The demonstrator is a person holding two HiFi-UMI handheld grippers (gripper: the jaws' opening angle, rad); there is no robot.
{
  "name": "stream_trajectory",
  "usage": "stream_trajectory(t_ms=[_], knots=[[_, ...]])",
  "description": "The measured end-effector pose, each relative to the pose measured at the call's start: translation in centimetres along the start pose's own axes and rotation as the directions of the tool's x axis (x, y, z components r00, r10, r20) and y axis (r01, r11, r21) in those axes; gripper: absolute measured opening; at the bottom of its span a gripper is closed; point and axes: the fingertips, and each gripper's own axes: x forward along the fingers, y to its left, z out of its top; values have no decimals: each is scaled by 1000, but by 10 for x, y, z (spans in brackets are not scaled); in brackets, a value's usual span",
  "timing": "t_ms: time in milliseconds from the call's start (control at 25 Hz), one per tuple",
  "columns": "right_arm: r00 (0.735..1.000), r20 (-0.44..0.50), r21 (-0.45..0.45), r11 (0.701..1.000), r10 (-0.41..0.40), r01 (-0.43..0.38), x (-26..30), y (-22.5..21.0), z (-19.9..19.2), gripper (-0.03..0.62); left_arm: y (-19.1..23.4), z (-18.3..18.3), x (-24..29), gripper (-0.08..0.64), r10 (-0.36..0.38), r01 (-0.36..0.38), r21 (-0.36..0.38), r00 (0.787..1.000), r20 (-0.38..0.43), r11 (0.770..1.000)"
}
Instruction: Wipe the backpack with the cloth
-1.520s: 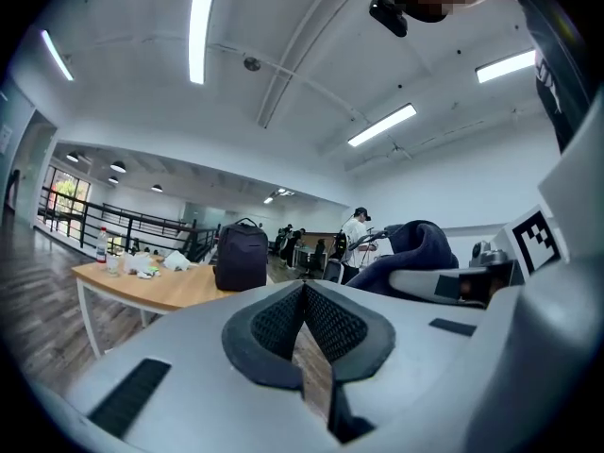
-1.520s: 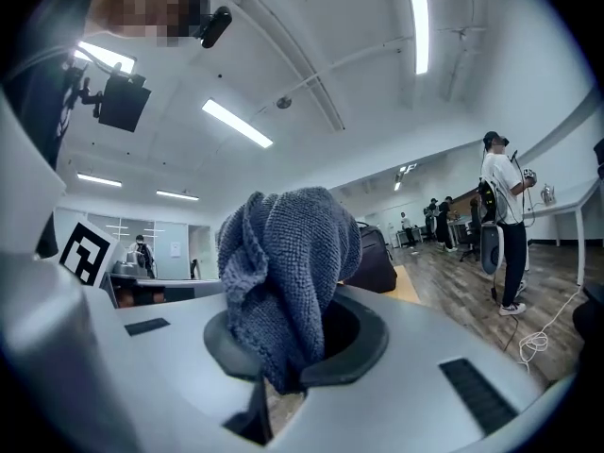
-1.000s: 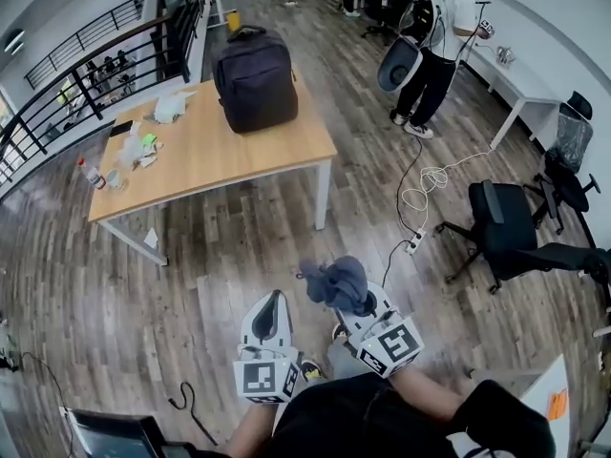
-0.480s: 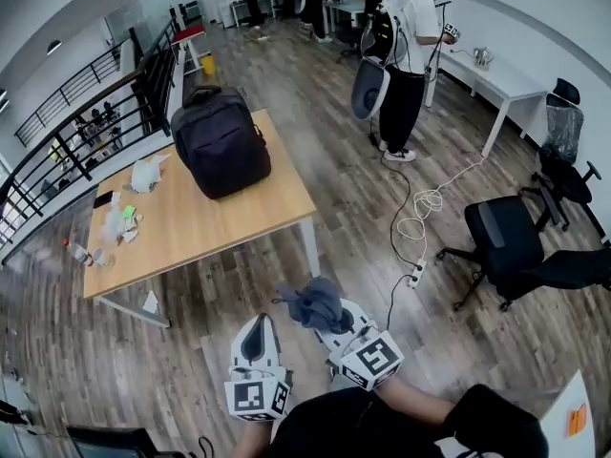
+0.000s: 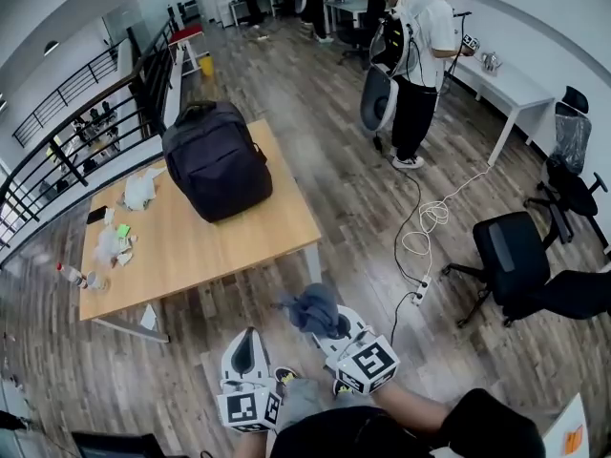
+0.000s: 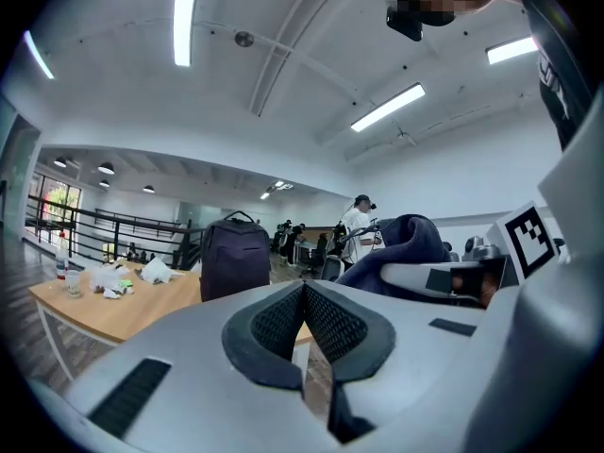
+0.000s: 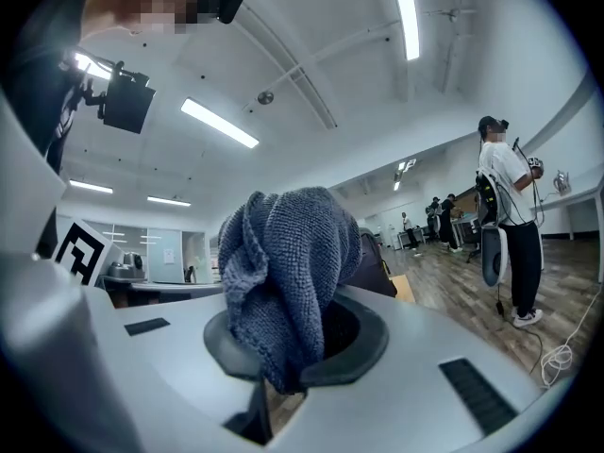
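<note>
A dark backpack (image 5: 216, 159) stands upright on the far part of a wooden table (image 5: 220, 241); the left gripper view has the backpack (image 6: 235, 253) ahead, and in the right gripper view the backpack (image 7: 370, 264) is mostly hidden behind the cloth. My right gripper (image 5: 329, 329) is shut on a bunched grey-blue cloth (image 5: 312, 307), which fills the right gripper view as the cloth (image 7: 283, 272). My left gripper (image 5: 244, 351) is shut with nothing between its pads (image 6: 304, 319). Both grippers hang over the floor, short of the table's near edge.
Crumpled papers (image 5: 140, 189), a phone and a small bottle (image 5: 69, 274) lie on the table's left part. A person (image 5: 420, 55) stands at the right near a white desk. A black office chair (image 5: 520, 260), a cable and a power strip (image 5: 418, 294) are on the floor.
The table and backpack have come closer and now lie just ahead of both grippers. The cloth stays in the right gripper; the left stays shut.
</note>
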Motion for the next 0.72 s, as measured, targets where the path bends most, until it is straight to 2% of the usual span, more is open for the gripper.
stream_trajectory(t_ms=[200,520,720], knots=[[1000,-21,-57,998,16,-17,70,-2,-4,44,51,3,40,17,-23,23,-15,999,22,1000],[1000,-10,-124,992,8,-10,207,4,4,44,168,23,104,17,-46,49,-39,997,60,998],[1000,-29,-127,992,-10,6,255,-15,5,44,206,32,146,17,-51,55,-70,997,55,996]])
